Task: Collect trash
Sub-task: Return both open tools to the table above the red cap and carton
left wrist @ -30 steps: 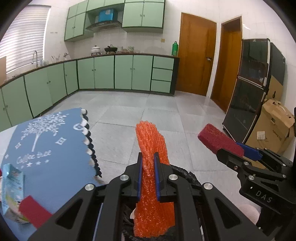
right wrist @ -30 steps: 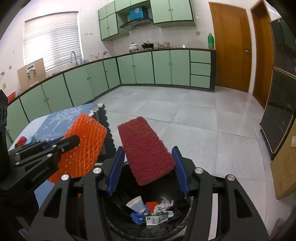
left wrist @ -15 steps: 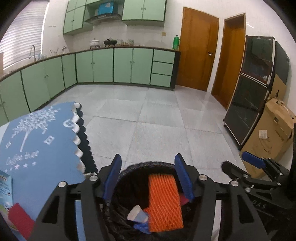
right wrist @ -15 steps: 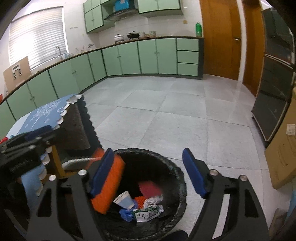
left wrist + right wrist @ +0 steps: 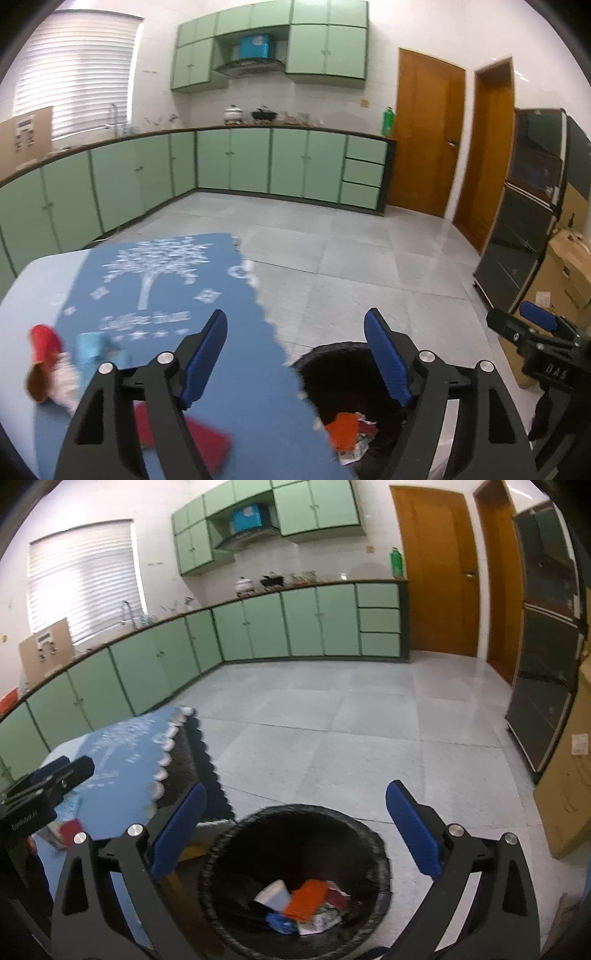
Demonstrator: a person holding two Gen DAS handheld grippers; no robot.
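Left wrist view: fingers point(image 5: 207, 354) of the left gripper point(image 5: 295, 360) are spreading wide and still opening, nothing between the blue pads. They are hanging over the edge of the worktop point(image 5: 44, 273), which is wearing a blue tablecloth point(image 5: 159, 291) with a white tree print, filling the lower left of the frame. A black trash bin point(image 5: 328, 365) is sitting on the floor at lower center-right, just beside the cloth edge, holding an orange foam net point(image 5: 343, 430) and crumpled paper. Blurred trash is lying on the cloth at lower left: a red cup point(image 5: 44, 345), a light-blue carton point(image 5: 90, 349), a dark red pad point(image 5: 212, 448). The right gripper is poking in at the right edge.

Right wrist view: fingers point(image 5: 413, 830) of the right gripper point(image 5: 295, 830) are gaping very wide and still opening, gripping nothing. The trash bin point(image 5: 229, 849) is sitting directly below them at bottom center, containing a white paper cup point(image 5: 273, 893), the orange foam net point(image 5: 306, 899), a blue scrap and printed wrappers. The left gripper is showing at the left edge over the tablecloth point(image 5: 122, 738).
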